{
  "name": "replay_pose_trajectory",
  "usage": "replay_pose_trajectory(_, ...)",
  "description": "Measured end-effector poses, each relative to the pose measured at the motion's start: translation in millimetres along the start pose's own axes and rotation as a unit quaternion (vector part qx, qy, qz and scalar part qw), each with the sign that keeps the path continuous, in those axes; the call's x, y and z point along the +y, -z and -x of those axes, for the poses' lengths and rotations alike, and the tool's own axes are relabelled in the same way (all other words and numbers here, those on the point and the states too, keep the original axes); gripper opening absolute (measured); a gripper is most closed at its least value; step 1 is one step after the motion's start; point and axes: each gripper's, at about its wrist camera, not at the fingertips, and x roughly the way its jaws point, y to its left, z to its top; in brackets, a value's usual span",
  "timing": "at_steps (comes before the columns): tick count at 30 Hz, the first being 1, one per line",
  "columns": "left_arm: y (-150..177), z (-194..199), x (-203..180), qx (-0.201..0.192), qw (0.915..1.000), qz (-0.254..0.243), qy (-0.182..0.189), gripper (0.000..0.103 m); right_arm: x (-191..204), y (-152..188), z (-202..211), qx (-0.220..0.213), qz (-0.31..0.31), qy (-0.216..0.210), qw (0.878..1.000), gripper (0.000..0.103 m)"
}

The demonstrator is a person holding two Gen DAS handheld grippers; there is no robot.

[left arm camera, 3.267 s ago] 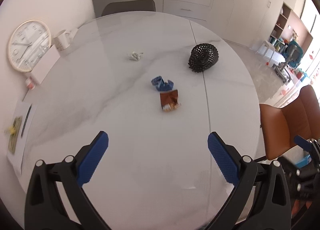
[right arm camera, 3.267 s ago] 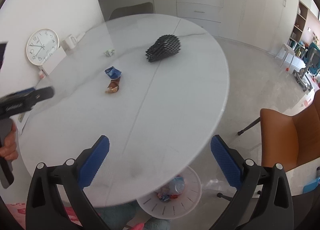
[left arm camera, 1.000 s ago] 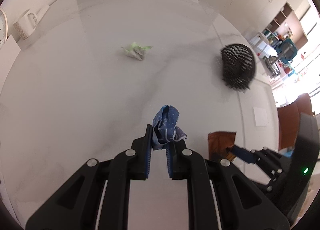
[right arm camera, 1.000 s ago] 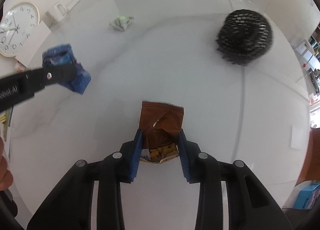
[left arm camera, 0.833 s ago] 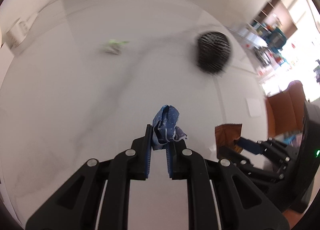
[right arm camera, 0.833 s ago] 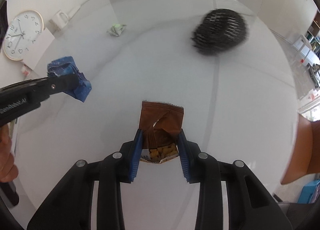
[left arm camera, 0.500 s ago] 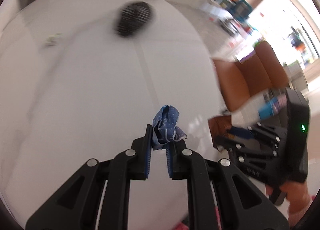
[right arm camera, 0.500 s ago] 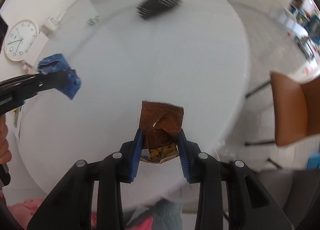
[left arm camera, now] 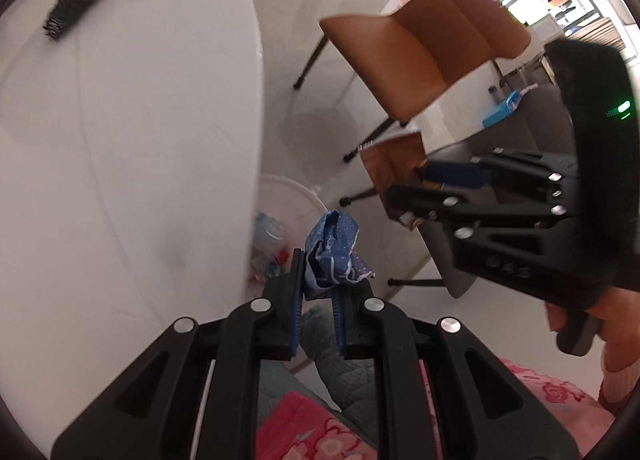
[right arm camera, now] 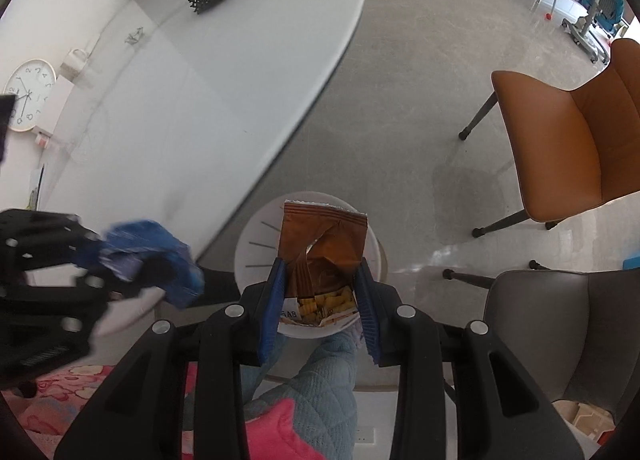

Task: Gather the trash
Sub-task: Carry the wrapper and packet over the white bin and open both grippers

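Both wrist cameras look steeply down past the desk (left arm camera: 120, 140) edge. They share the white bin (right arm camera: 256, 244) on the floor.

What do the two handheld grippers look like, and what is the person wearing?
Both the left gripper and the right gripper have black plastic frames with silver screw heads and ribbed blue pads. In the left wrist view the right gripper's body shows raised numerals and a small green light. The person wears a pink floral sleeve and quilted grey-blue trousers.
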Motion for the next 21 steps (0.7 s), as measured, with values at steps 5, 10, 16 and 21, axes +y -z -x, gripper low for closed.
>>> replay_pose_trajectory(5,2,-20,-10,0.022,0.9997,0.013,-0.005,0.016,-13,8,-1,0.006,0.006,-0.011,1.0,0.035)
replay_pose_trajectory(10,5,-21,-10,0.018,0.9995,0.022,-0.013,0.049,-17,10,-4,0.009,0.01,-0.02,1.0,0.035)
replay_pose_trajectory(16,6,1,-6,-0.005,0.9992,0.029,-0.029,0.062,-14,10,-6,0.009,0.016,-0.029,0.999,0.035)
replay_pose_trajectory(21,15,34,19,-0.036,0.9968,0.057,-0.043,0.08,-4,12,-12,0.015,0.028,-0.038,0.999,0.036)
